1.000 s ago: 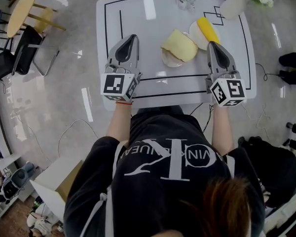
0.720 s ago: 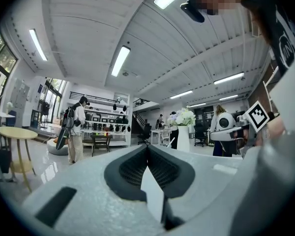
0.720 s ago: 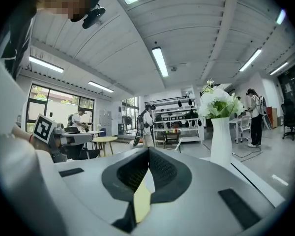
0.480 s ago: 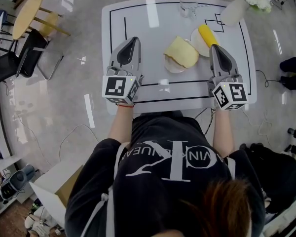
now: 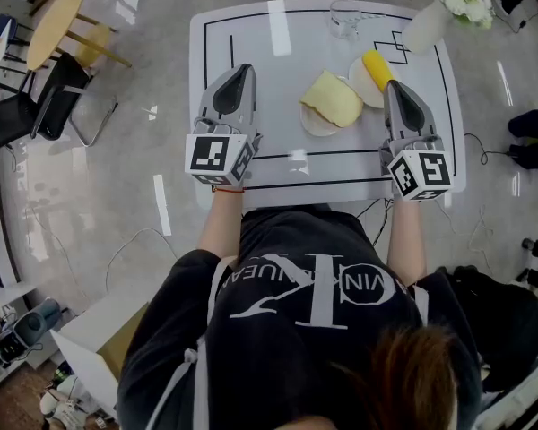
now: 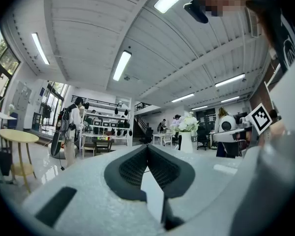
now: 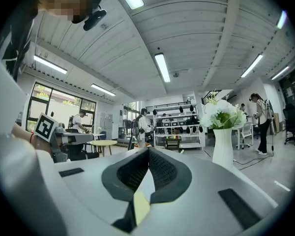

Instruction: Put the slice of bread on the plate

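Slice of bread point(image 5: 332, 97) lying on the plate point(image 5: 313, 124), left gripper point(image 5: 241, 70) and right gripper point(image 5: 394, 88) hovering alongside, both jaws pressing together, pinching nothing

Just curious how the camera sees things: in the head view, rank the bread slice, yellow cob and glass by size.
Largest: bread slice.
Then yellow cob and glass, which look about alike, so unranked.

Slice of bread point(image 5: 332, 97) lying on a plate point(image 5: 314, 126) at mid-table point(image 5: 282, 56), corn cob point(image 5: 377, 66) lying on a second plate point(image 5: 358, 70) just behind and right, glass point(image 5: 344, 16) standing at the far edge, vase point(image 5: 423, 27) standing in the far right corner — left gripper point(image 5: 241, 68) and right gripper point(image 5: 393, 86) flanking the bread.
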A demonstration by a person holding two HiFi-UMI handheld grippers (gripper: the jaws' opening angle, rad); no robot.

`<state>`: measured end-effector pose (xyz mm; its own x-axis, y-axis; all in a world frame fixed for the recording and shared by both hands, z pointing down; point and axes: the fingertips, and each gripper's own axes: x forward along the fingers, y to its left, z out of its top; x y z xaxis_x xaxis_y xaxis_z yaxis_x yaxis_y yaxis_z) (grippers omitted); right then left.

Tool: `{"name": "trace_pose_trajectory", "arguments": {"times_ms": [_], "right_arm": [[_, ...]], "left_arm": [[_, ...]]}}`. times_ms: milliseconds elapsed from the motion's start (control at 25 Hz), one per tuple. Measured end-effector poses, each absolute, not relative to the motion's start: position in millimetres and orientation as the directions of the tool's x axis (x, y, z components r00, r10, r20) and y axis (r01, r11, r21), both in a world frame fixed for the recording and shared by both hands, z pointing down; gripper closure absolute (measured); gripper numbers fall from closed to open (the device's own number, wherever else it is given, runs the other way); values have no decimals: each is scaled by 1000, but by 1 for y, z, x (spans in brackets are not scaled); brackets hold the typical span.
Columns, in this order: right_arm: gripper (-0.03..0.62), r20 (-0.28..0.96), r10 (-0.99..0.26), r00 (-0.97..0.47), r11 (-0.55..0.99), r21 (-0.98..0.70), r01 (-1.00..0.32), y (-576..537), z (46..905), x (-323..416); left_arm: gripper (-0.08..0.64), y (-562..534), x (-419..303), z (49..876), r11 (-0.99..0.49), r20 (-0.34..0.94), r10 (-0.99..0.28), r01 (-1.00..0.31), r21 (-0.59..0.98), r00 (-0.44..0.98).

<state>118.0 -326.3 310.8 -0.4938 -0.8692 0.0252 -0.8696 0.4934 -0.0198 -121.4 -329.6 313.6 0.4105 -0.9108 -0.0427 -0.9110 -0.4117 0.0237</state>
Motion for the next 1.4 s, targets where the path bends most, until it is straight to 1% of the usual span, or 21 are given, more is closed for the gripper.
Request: {"name": "trace_pose_trajectory", "arguments": {"times_ms": [720,1400], "right_arm": [[591,-5,-866,-500,500,-32,-865,-333,305,115],[591,31,-858,-513,511,-61,-857,-339,319,112]], "left_arm": [[558,-337,-124,303,-407,-65,-912,-913,26,405],[558,-345,-128,314,-396,-29,-918,-918,29,395]]}}
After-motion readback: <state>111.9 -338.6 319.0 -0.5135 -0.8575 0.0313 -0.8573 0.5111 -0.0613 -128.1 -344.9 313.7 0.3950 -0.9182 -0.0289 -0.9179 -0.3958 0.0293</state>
